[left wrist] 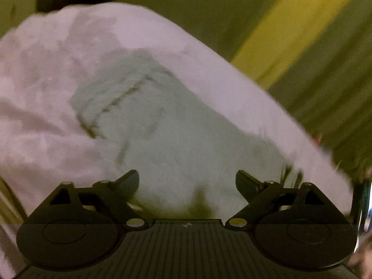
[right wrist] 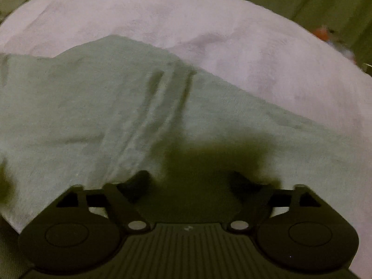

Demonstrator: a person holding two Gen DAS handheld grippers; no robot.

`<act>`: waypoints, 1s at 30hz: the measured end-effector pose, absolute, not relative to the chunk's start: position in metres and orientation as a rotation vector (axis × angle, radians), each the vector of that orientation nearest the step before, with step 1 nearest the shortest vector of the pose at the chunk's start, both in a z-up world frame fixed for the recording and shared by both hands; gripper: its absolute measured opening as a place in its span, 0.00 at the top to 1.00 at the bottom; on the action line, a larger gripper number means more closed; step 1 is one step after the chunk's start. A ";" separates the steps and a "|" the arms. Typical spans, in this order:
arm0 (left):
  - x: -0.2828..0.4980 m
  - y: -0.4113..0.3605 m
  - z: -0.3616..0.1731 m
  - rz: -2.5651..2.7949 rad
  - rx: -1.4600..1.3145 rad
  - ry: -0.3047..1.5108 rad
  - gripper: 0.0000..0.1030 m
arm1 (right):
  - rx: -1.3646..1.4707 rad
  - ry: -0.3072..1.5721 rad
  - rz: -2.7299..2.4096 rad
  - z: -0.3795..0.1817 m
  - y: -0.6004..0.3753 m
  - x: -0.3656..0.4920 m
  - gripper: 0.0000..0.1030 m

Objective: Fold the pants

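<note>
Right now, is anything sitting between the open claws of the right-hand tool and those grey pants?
Nothing: in the right wrist view the open right gripper looks straight onto the grey pants, with only its own shadow on the cloth.

soft matt grey-green knit pants on fuzzy pale pink cloth cover; matt black plastic grippers

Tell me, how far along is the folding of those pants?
The grey pants lie in a bunched, partly folded heap on the pink blanket, so some folding looks done. Nothing is in hand: both the left gripper and right gripper have their fingers spread open with no cloth between them. Creases remain, so smoothing and probably another fold are left.
</note>
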State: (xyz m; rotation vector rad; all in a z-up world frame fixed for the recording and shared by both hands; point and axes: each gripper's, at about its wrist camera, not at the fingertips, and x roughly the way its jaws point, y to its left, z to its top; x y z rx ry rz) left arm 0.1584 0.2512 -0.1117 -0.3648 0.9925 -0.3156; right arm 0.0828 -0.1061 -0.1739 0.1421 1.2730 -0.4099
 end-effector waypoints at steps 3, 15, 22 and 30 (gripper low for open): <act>0.170 0.284 -0.116 -0.271 -0.434 0.944 0.08 | 0.158 1.208 -0.370 -0.154 -0.089 0.089 0.18; 0.234 0.355 -0.187 -0.391 -0.775 0.898 0.06 | 0.028 1.070 -0.211 -0.134 0.007 0.128 0.14; 0.254 0.332 -0.198 -0.346 -0.610 0.923 0.07 | -0.008 1.107 -0.148 -0.147 0.031 0.134 0.14; 0.268 0.322 -0.198 -0.383 -0.628 0.896 0.04 | 0.005 1.114 -0.096 -0.149 0.047 0.137 0.14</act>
